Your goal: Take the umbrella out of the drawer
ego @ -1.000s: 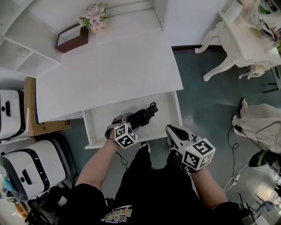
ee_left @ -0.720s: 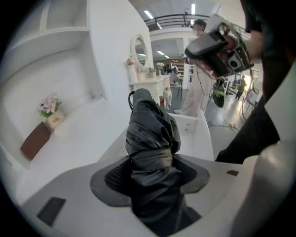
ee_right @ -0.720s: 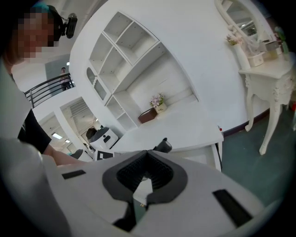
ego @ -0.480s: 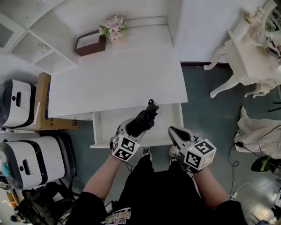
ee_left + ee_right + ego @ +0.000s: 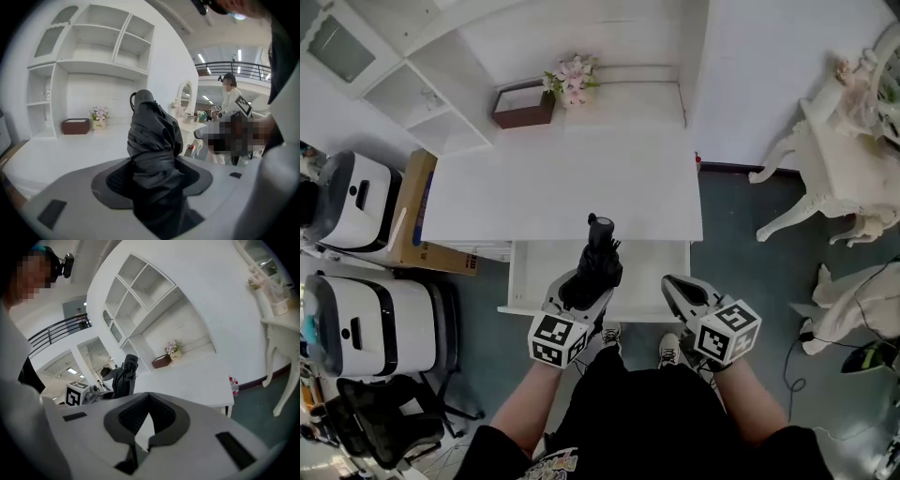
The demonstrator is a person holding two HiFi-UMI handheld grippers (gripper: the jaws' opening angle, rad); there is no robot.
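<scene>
**Umbrella up over the open drawer**
L gripper (image 5: 584, 292) is clamped round the lower half of the folded black umbrella (image 5: 598, 261), held upright above the pulled-out drawer (image 5: 649, 255), its top end level w/ the white desk's (image 5: 534, 192) front edge. R gripper (image 5: 677, 289) hangs nearby at the drawer front, jaws together, nothing between. Brown box (image 5: 523, 106) & pink flowers (image 5: 572, 77) stand at the desk's back.
</scene>
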